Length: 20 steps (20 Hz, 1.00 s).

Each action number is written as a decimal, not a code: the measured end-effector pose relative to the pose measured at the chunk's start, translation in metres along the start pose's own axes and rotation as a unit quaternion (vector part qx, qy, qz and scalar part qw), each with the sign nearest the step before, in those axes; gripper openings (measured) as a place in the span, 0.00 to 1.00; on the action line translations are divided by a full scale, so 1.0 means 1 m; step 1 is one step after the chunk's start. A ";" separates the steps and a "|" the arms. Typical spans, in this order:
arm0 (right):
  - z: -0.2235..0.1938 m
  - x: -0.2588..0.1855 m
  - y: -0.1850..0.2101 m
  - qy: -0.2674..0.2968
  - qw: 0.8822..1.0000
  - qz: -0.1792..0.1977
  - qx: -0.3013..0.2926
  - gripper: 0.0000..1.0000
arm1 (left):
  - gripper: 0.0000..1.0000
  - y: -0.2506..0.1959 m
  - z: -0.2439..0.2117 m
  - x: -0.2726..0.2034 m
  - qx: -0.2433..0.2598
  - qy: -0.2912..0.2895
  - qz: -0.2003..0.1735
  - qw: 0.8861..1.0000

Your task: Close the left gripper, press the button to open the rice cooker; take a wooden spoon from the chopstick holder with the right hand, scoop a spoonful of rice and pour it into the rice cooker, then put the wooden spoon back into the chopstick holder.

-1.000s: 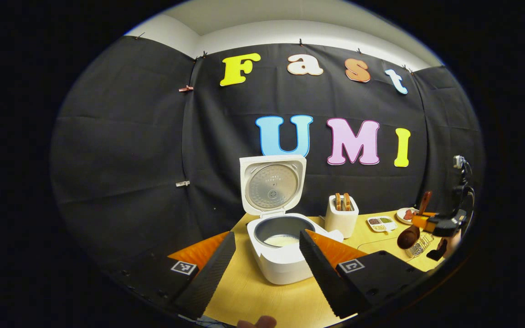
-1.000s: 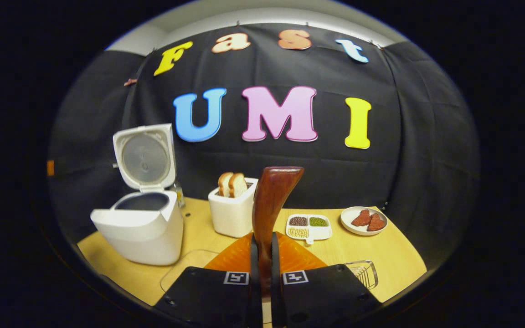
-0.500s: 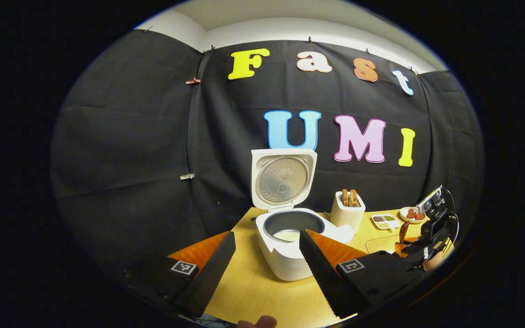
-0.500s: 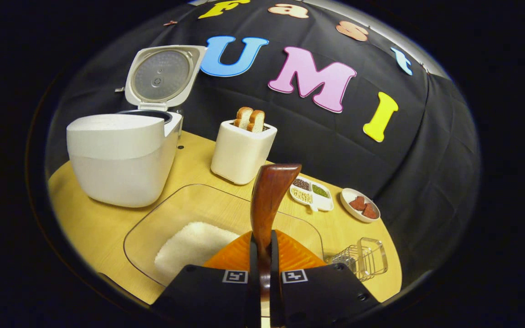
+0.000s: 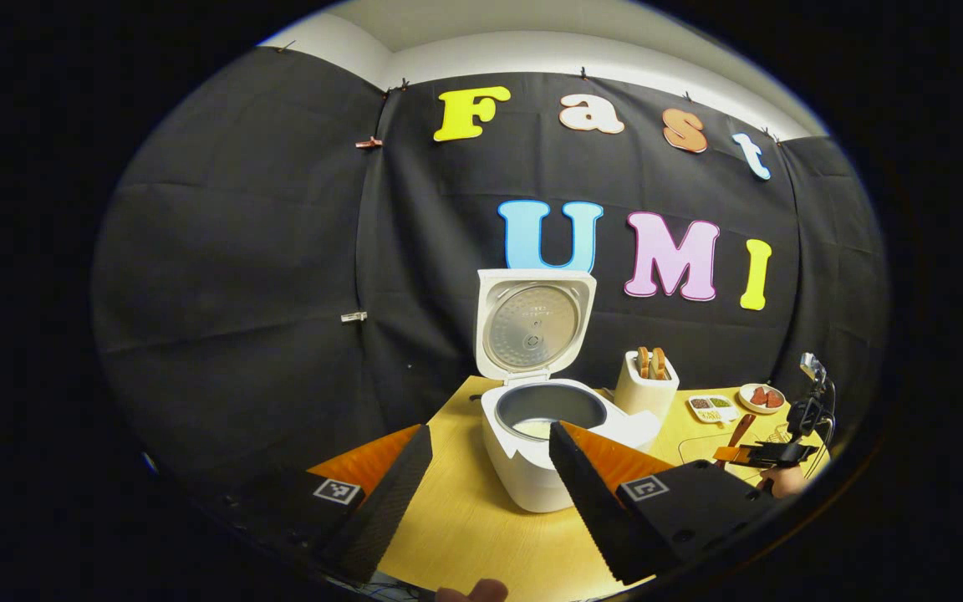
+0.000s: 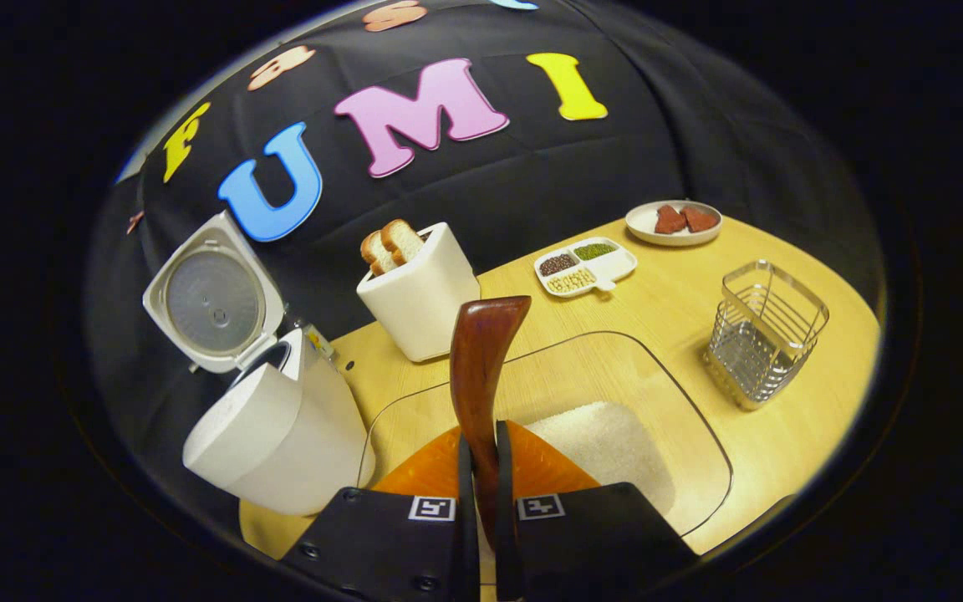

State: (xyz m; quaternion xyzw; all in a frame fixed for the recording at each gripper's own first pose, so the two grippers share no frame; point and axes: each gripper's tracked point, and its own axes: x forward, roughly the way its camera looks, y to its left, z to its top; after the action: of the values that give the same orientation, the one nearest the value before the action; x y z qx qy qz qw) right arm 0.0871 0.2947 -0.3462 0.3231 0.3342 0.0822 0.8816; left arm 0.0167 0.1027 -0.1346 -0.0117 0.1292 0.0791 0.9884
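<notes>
The wooden spoon is clamped by its handle between the right gripper's closed fingers, above the clear tray of rice. Left of the tray stands the open rice cooker; the wire holder stands right. The left gripper's fingers are spread, empty.

The left gripper has its two fingers spread wide apart and holds nothing. The right gripper has its fingers pressed together on the wooden spoon handle (a hand holds this gripper, seen far off).
</notes>
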 end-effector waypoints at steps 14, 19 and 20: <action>-0.006 0.008 0.007 0.008 0.998 0.016 0.061 0.12 | 0.97 0.001 0.000 -0.002 -0.005 0.003 0.015 1.000; -0.004 0.006 0.003 0.019 0.988 0.026 0.149 0.12 | 0.97 -0.001 0.001 0.000 -0.005 0.005 0.017 1.000; -0.002 0.004 0.001 0.017 0.986 0.028 0.164 0.12 | 0.97 -0.001 0.003 -0.001 -0.006 0.004 0.017 1.000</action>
State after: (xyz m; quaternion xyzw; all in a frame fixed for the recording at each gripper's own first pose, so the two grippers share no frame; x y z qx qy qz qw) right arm 0.0894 0.2981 -0.3486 0.4713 0.3494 0.0563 0.8079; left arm 0.0164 0.1017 -0.1312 -0.0156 0.1325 0.0969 0.9863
